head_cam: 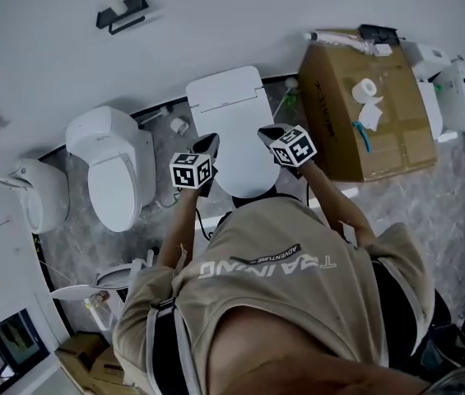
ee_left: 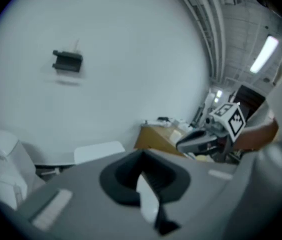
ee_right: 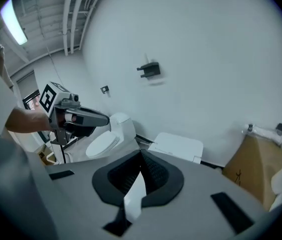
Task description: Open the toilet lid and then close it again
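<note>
Your beige cotton T-shirt (head_cam: 281, 262) fills the head view's foreground. Beyond it the left gripper (head_cam: 206, 145) and right gripper (head_cam: 268, 132) hang over either flank of the smooth, oval white plastic toilet lid (head_cam: 244, 169), which lies shut. That glossy, rounded shell offers little purchase: a hard tip could skid off its rim, and a raised lid let go early would likely slam.

In the left gripper view, your ribbed black fingers (ee_left: 160, 176) are clenched on nothing, and the boxy white tank (ee_left: 98, 151) behind the lid shows past them.

In the right gripper view, that pair is likewise pressed together and empty. A brown cardboard box (ee_right: 253, 164) stands right of the lid.
</note>
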### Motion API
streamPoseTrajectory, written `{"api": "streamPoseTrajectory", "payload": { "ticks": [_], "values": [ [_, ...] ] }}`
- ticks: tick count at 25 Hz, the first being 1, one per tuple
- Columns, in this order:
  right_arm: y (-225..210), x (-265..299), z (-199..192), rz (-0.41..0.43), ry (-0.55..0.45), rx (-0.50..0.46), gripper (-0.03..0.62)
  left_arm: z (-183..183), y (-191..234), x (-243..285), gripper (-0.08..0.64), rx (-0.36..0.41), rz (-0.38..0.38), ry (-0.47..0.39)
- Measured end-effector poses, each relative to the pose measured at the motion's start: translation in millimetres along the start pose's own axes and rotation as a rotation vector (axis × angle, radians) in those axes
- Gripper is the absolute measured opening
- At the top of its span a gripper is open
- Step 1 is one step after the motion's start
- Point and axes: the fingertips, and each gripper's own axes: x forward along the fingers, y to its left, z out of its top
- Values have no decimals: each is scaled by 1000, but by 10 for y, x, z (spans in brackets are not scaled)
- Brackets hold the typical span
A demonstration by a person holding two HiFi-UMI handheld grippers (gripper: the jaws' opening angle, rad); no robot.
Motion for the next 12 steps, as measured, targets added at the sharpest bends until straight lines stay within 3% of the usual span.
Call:
{"api": "streamPoseTrajectory", "payload": {
  "ticks": [7, 12],
  "values": [
    [-93, -298, 958, -53, -183, -107, 14, 1323, -41, -385, 5, 125, 52, -280],
    [-42, -505, 1571, -82, -299, -169, 14, 1923, 35, -665, 5, 183, 100, -410]
  ]
}}
